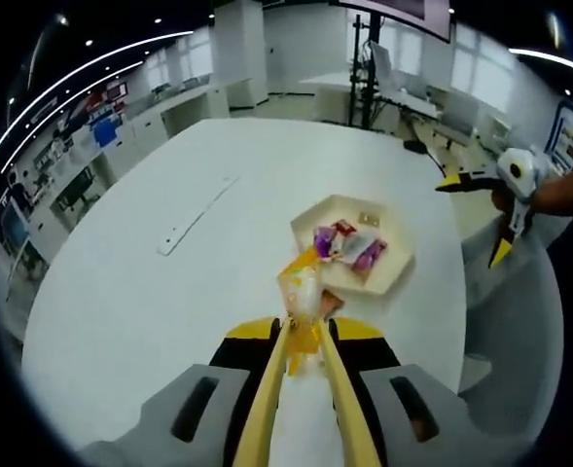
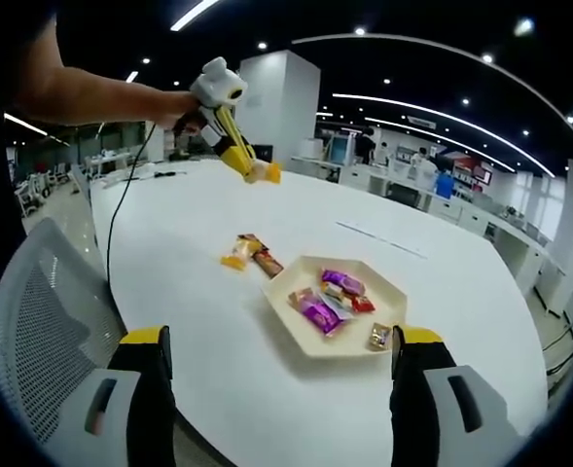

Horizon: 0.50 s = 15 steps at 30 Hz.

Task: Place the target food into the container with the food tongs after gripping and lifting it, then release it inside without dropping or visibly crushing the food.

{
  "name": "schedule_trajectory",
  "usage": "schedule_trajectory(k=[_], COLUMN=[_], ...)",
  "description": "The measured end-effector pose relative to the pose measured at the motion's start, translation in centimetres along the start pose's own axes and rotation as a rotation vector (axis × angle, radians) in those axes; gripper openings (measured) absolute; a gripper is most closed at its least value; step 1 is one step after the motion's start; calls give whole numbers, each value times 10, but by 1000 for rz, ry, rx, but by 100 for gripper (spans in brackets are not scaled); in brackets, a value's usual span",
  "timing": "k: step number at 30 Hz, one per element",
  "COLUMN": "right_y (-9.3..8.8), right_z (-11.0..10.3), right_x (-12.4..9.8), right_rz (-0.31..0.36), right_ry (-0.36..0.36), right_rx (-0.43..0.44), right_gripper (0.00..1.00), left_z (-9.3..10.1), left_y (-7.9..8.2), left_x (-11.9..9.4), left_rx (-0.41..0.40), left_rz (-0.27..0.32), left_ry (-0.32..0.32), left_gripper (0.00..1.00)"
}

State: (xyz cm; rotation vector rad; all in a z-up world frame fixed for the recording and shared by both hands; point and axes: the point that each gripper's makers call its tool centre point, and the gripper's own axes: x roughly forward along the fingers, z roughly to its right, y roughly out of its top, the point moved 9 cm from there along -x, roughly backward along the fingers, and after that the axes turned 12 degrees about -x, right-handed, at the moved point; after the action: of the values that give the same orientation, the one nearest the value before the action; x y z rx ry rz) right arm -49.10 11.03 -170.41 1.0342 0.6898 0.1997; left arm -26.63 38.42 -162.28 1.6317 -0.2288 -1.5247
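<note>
Your large white oval tabletop (image 2: pixel 296 219) stands in an open-plan office, carrying a cream hexagonal tray (image 2: pixel 388 304) near its edge. Left gripper (image 1: pixel 304 313) jaws clench yellow food tongs (image 1: pixel 267 399) grasping a clear-wrapped snack (image 1: pixel 303 292); right gripper (image 2: pixel 276 375) jaws released.

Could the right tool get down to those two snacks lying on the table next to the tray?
Probably yes. The right tool is open, and the two snacks lie bare on the table beside the tray, with nothing covering them.

left gripper (image 1: pixel 304 326): closed on tongs, raised | right gripper (image 2: pixel 276 355): jaws apart
</note>
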Motion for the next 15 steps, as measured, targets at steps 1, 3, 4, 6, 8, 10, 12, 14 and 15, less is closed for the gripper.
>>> schedule_trajectory(k=[1, 3, 4, 6, 8, 10, 12, 14, 15], right_y=[0, 0, 0, 0, 0, 1, 1, 1, 1], right_z=[0, 0, 0, 1, 1, 1, 1, 1, 1], right_x=[0, 0, 0, 0, -1, -1, -1, -1, -1], right_rz=[0, 2, 1, 4, 6, 6, 8, 9, 9], right_ry=[-1, -1, -2, -7, -10, -12, -11, -13, -13], right_rx=[0, 1, 0, 1, 4, 3, 4, 3, 4], right_gripper=[92, 92, 92, 92, 92, 92, 92, 92, 92], left_z=[1, 4, 6, 11, 16, 20, 24, 26, 29], left_y=[2, 7, 10, 15, 22, 28, 34, 40, 44], left_x=[2, 7, 10, 15, 21, 26, 30, 34, 37], left_rx=[2, 10, 15, 23, 37, 48, 57, 65, 72], left_rz=[0, -2, -3, -3, -1, -1, 0, 5, 4], left_ry=[-1, -12, -15, -29, -39, -49, -57, -66, -75], left_gripper=[16, 16, 16, 16, 16, 16, 16, 16, 16])
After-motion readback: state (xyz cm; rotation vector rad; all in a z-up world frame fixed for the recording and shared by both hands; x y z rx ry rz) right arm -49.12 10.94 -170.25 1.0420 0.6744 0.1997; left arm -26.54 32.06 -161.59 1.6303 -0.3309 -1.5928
